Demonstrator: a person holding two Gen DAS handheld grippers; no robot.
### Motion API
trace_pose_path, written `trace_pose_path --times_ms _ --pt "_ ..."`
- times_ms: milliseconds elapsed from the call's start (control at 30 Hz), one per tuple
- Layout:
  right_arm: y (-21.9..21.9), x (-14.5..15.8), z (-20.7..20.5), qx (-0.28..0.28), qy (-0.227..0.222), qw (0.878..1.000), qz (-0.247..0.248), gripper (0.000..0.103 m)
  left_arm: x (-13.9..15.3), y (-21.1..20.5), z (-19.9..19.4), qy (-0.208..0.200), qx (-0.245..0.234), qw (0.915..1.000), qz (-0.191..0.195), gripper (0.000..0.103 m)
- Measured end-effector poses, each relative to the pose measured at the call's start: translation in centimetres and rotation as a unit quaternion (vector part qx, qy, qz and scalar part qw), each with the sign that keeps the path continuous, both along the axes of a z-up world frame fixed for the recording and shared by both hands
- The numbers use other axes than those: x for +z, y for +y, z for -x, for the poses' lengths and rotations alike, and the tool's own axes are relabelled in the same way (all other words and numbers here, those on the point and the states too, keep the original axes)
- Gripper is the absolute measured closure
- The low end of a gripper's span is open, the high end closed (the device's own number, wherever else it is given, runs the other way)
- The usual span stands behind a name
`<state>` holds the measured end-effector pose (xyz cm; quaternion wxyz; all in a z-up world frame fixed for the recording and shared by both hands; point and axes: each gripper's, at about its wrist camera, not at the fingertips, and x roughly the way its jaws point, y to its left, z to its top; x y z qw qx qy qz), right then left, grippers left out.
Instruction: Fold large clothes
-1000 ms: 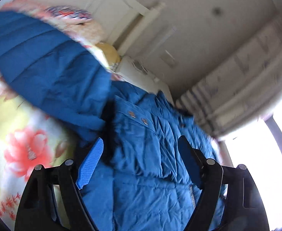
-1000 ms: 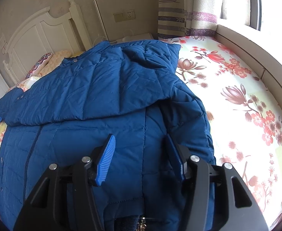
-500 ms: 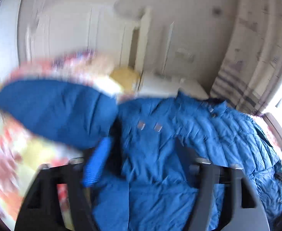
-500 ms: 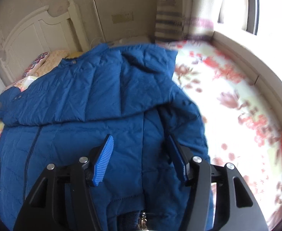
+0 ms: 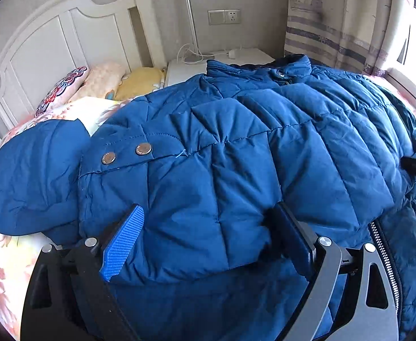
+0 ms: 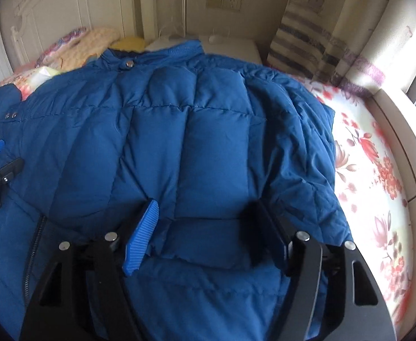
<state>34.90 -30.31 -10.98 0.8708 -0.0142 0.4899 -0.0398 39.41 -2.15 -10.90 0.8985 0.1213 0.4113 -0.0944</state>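
Folding stage: a blue down jacket [image 5: 222, 170] lies spread on the floral bedsheet [image 6: 378, 176], collar toward the headboard [image 5: 51, 42], with both sleeves apparently laid across the chest; the body likely remains to be folded.
Jacket position: it covers most of the bed, with the zipper [image 5: 387, 255] running down the front between the two grippers and a snap-button cuff [image 5: 122, 153] lying on the left side.
Slip risk: the shell looks slick and puffy, so a shallow pinch could catch only the top layer and let the filling slide out.
Spring-back risk: trapped air in the quilted panels may push a sleeve open again once nothing presses on it.
Collision risk: the grippers work close together over the chest, each showing at the edge of the other's view, so reaching for the same fold could knock them together.
Left gripper [image 5: 208, 244]: jaws have just been opening and stand wide, straddling a quilted sleeve panel without visibly pressing on it.
Right gripper [image 6: 208, 241]: jaws have just been opening too, moderately spread over the folded sleeve end, with fabric between the pads but no visible squeeze.
Held objects: neither gripper appears to hold anything.
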Motion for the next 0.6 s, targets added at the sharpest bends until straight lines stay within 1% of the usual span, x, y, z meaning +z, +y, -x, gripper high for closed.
trace_pose_path --times_ms 33,100,133,200,267,300,367,400,433,467,533,567,600 --pt "-0.1 0.6 -0.2 -0.005 -0.008 1.0 -0.001 0.033 -0.1 0.0 0.0 -0.001 0.0 1.0 -0.001 0.015" --pt "0.0 2.8 -0.8 -0.004 -0.059 0.998 -0.011 0.033 -0.2 0.0 0.1 -0.001 0.001 1.0 -0.003 0.015" --pt "0.1 3.2 -1.1 -0.005 -0.071 0.997 -0.006 0.033 -0.1 -0.1 0.2 -0.001 0.001 1.0 -0.004 0.015" --pt "-0.1 3.9 -3.3 -0.011 -0.088 0.996 -0.001 0.033 0.0 -0.1 0.3 -0.002 0.002 1.0 -0.003 0.015" --pt "-0.6 3.4 -6.0 -0.021 -0.085 0.996 -0.013 0.033 0.2 -0.1 0.2 0.0 0.002 1.0 0.0 0.015" --pt "-1.1 2.8 -7.3 -0.028 -0.074 0.997 -0.02 0.033 0.2 -0.1 0.2 0.0 0.002 1.0 0.002 0.015" --pt "-2.3 0.6 -9.8 -0.052 -0.037 0.998 -0.029 0.032 0.2 -0.1 0.1 0.0 0.002 1.0 0.002 0.015" --pt "-2.8 -0.5 -10.5 -0.055 -0.024 0.997 -0.04 0.03 0.2 -0.1 0.1 -0.001 0.002 1.0 0.002 0.015" --pt "-2.8 -1.0 -10.7 -0.054 -0.028 0.997 -0.045 0.027 0.2 -0.1 0.1 -0.001 0.002 1.0 0.002 0.015" --pt "-2.8 -1.2 -10.7 -0.053 -0.035 0.997 -0.043 0.026 0.2 0.0 0.1 0.0 0.002 1.0 0.003 0.015" --pt "-2.5 -1.0 -10.2 -0.061 -0.03 0.997 -0.038 0.026 0.2 0.1 0.1 0.001 0.002 1.0 0.007 0.015" --pt "-2.2 -0.4 -9.2 -0.072 -0.033 0.996 -0.042 0.026 0.2 0.2 0.1 0.001 0.002 1.0 0.009 0.015" --pt "-1.7 0.3 -8.0 -0.072 -0.05 0.995 -0.052 0.026 0.2 0.2 0.1 0.002 0.002 0.9999 0.011 0.015"
